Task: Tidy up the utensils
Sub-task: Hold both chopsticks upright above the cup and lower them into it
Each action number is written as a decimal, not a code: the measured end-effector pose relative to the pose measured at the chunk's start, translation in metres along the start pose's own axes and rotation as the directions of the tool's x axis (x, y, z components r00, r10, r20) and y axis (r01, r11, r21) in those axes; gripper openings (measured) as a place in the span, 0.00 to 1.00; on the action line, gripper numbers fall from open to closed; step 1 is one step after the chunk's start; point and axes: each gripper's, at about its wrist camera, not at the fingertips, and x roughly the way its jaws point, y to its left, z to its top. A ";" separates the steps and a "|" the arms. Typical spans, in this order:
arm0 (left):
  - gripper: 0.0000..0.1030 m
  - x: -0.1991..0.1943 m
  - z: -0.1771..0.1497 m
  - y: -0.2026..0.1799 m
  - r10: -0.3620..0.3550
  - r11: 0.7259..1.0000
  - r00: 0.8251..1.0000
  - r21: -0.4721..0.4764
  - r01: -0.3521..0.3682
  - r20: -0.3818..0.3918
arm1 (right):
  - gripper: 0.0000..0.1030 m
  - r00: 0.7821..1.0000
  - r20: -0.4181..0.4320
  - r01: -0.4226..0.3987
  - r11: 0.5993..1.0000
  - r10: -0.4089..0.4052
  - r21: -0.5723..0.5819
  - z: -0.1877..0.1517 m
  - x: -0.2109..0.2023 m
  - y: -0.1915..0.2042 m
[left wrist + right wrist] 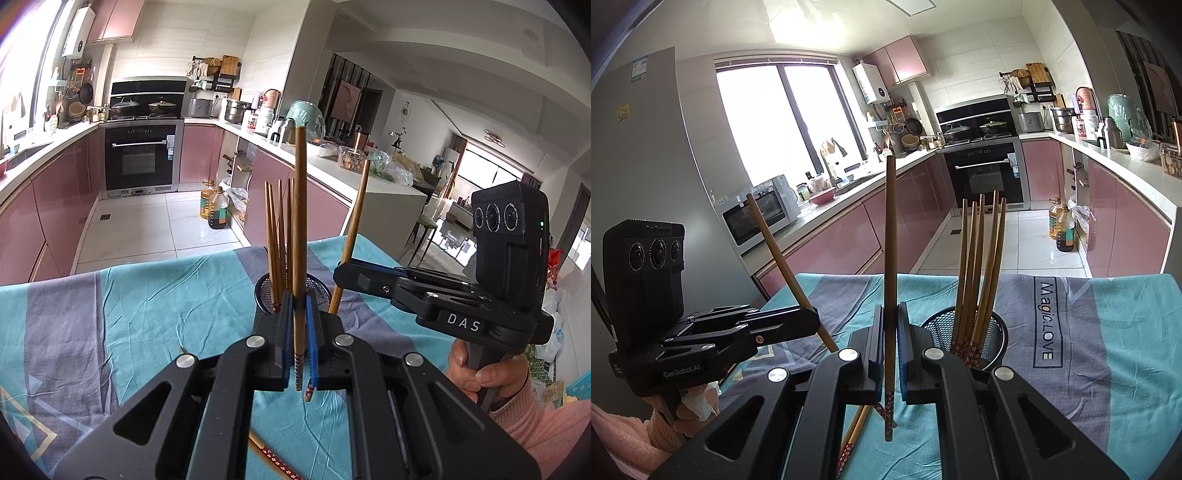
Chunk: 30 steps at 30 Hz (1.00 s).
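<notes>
Left wrist view: left gripper (300,314) pinched one chopstick (300,236) upright, long axis vertical. Mesh cup (317,286) sat just beyond the fingertips on the tablecloth (129,314), already holding several sticks. Right gripper (891,332) likewise clamped its own chopstick (889,277) upright; cup (995,338) lay near right of it. Loose chopsticks (855,435) remained flat on the cloth beneath. Both grippers looked about equally near; each drop probably needs the stick's lower end over the rim.

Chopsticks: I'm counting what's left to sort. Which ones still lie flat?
The chopsticks on the tablecloth beneath the tongs lie flat; the rest stand in the mesh holder or are gripped upright.
</notes>
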 end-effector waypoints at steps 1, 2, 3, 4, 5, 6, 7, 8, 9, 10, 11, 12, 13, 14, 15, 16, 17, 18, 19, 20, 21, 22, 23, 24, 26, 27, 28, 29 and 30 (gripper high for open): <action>0.07 0.000 0.000 0.000 0.001 1.000 1.000 0.000 -0.001 0.000 | 0.06 1.000 0.002 0.001 1.000 -0.001 -0.001 0.000 0.000 0.000; 0.07 0.000 0.000 0.000 0.001 1.000 1.000 0.002 -0.001 0.001 | 0.06 1.000 0.003 0.001 1.000 -0.001 -0.001 0.001 0.000 0.000; 0.07 0.000 0.001 0.000 0.000 1.000 1.000 0.003 0.000 0.002 | 0.06 1.000 0.004 0.000 1.000 0.000 0.000 0.001 0.000 0.000; 0.07 0.000 0.001 0.000 -0.001 1.000 1.000 0.005 0.001 0.002 | 0.06 1.000 0.005 0.000 1.000 0.000 0.000 0.003 0.000 0.000; 0.07 0.001 0.002 0.000 0.000 1.000 1.000 0.006 0.000 0.003 | 0.06 1.000 0.007 0.001 1.000 -0.001 -0.001 0.003 0.000 0.000; 0.07 0.001 0.003 -0.001 0.000 1.000 1.000 0.006 0.000 0.004 | 0.06 1.000 0.007 0.000 1.000 0.000 0.000 0.005 0.000 0.000; 0.07 0.000 0.003 -0.001 -0.001 1.000 1.000 0.007 0.001 0.005 | 0.06 1.000 0.008 0.001 1.000 -0.001 0.000 0.005 0.000 -0.001; 0.07 0.001 0.004 -0.001 -0.001 1.000 1.000 0.008 0.001 0.006 | 0.06 1.000 0.008 0.001 1.000 -0.001 -0.001 0.005 0.000 -0.001; 0.07 0.001 0.005 -0.002 0.000 1.000 1.000 0.009 0.000 0.007 | 0.06 1.000 0.009 0.002 1.000 -0.002 -0.001 0.006 0.000 -0.001; 0.07 0.001 0.005 -0.002 0.000 1.000 1.000 0.011 0.000 0.008 | 0.06 1.000 0.010 0.003 1.000 -0.003 -0.001 0.006 -0.001 -0.002; 0.07 0.000 0.006 -0.002 0.000 1.000 1.000 0.012 0.000 0.009 | 0.06 1.000 0.011 0.003 1.000 -0.003 0.000 0.006 -0.001 -0.002; 0.07 0.000 0.006 -0.003 0.001 1.000 1.000 0.013 -0.001 0.010 | 0.06 1.000 0.014 0.004 1.000 -0.004 -0.001 0.007 -0.002 -0.003; 0.07 0.000 0.007 -0.004 0.002 1.000 1.000 0.016 -0.002 0.012 | 0.06 1.000 0.015 0.004 1.000 -0.004 -0.001 0.006 -0.002 -0.003; 0.07 -0.001 0.008 -0.004 0.001 1.000 1.000 0.018 -0.001 0.012 | 0.06 1.000 0.016 0.003 1.000 -0.003 0.000 0.006 -0.002 -0.003; 0.07 -0.001 0.008 -0.005 0.001 1.000 1.000 0.019 -0.001 0.014 | 0.06 1.000 0.017 0.002 1.000 -0.002 0.000 0.007 -0.002 -0.003; 0.07 -0.001 0.008 -0.005 0.001 1.000 1.000 0.021 -0.001 0.015 | 0.06 1.000 0.017 0.002 1.000 -0.002 -0.001 0.007 -0.002 -0.003; 0.07 -0.001 0.009 -0.006 0.000 1.000 1.000 0.023 -0.001 0.016 | 0.05 1.000 0.017 0.002 1.000 -0.002 -0.001 0.007 -0.002 -0.002; 0.07 -0.001 0.010 -0.007 0.000 1.000 1.000 0.025 -0.001 0.017 | 0.06 1.000 0.017 0.003 1.000 -0.003 -0.002 0.008 -0.001 -0.002; 0.07 -0.001 0.009 -0.007 0.001 1.000 1.000 0.026 -0.001 0.018 | 0.06 1.000 0.018 0.003 1.000 -0.003 -0.003 0.009 -0.001 -0.002; 0.07 -0.001 0.010 -0.008 0.000 1.000 1.000 0.028 -0.001 0.019 | 0.06 1.000 0.018 0.003 1.000 -0.003 -0.002 0.009 -0.001 -0.002; 0.07 -0.002 0.010 -0.009 0.000 1.000 1.000 0.029 -0.001 0.019 | 0.06 1.000 0.019 0.003 1.000 -0.003 -0.003 0.009 -0.001 -0.002; 0.07 -0.002 0.011 -0.010 0.001 1.000 1.000 0.031 -0.001 0.020 | 0.06 1.000 0.020 0.002 1.000 -0.002 -0.003 0.010 -0.001 -0.002; 0.07 -0.002 0.011 -0.010 0.001 0.999 1.000 0.032 -0.002 0.020 | 0.06 1.000 0.020 0.002 1.000 -0.002 -0.003 0.011 -0.001 -0.002; 0.07 -0.002 0.012 -0.010 0.001 0.999 1.000 0.033 -0.001 0.021 | 0.06 1.000 0.021 0.003 1.000 -0.003 -0.003 0.011 -0.001 -0.002; 0.07 -0.002 0.013 -0.010 0.002 0.999 1.000 0.034 -0.003 0.021 | 0.06 1.000 0.023 0.004 1.000 -0.004 -0.004 0.013 0.000 -0.002; 0.07 -0.002 0.014 -0.011 0.002 0.999 1.000 0.035 -0.003 0.021 | 0.06 1.000 0.024 0.004 1.000 -0.004 -0.004 0.013 -0.001 -0.002; 0.07 -0.002 0.014 -0.011 0.002 0.999 1.000 0.036 -0.003 0.021 | 0.06 1.000 0.024 0.005 1.000 -0.005 -0.005 0.012 -0.001 -0.002; 0.07 -0.002 0.014 -0.011 0.003 0.999 1.000 0.037 -0.003 0.021 | 0.06 1.000 0.024 0.005 1.000 -0.004 -0.005 0.012 -0.001 -0.002; 0.07 -0.002 0.015 -0.011 0.002 0.999 1.000 0.039 -0.003 0.021 | 0.06 1.000 0.025 0.004 1.000 -0.004 -0.004 0.013 -0.001 -0.002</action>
